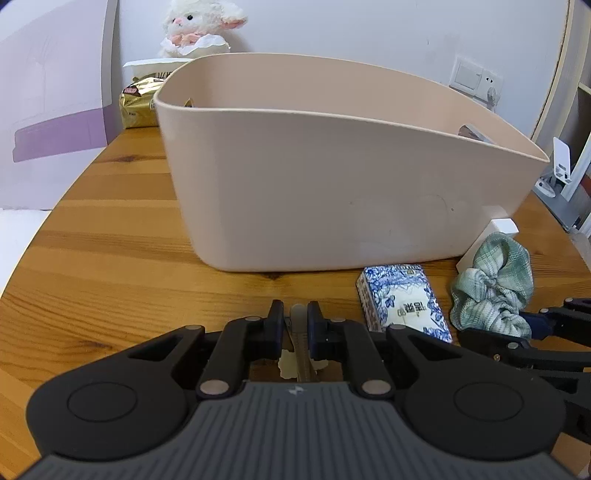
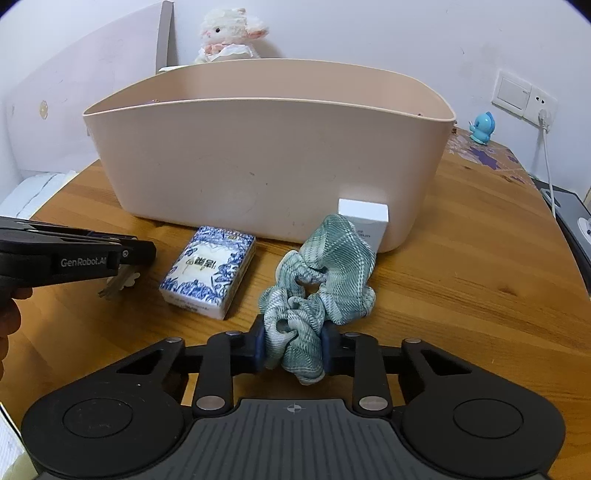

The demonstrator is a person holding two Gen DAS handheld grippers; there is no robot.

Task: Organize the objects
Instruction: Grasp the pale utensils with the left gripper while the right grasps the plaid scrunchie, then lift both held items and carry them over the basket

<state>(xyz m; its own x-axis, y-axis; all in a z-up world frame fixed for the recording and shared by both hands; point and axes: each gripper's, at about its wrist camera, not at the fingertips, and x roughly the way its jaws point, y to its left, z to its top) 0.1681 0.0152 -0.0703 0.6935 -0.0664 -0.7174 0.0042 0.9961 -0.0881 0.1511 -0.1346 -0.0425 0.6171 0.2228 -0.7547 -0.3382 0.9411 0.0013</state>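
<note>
The right gripper (image 2: 293, 349) pinches the near loop of a green plaid scrunchie (image 2: 319, 275), whose remainder sprawls on the wooden table (image 2: 461, 280) against a small white box (image 2: 364, 218). The left gripper (image 1: 295, 325) is clamped on a thin metal piece, possibly a key (image 2: 118, 284) with a pale flower charm; the view is too blurred to be sure. A blue-and-white tissue pack (image 2: 208, 271) lies between the grippers, just before the beige bin (image 2: 266, 173). A plush lamb (image 2: 231, 35) sits behind.
</note>
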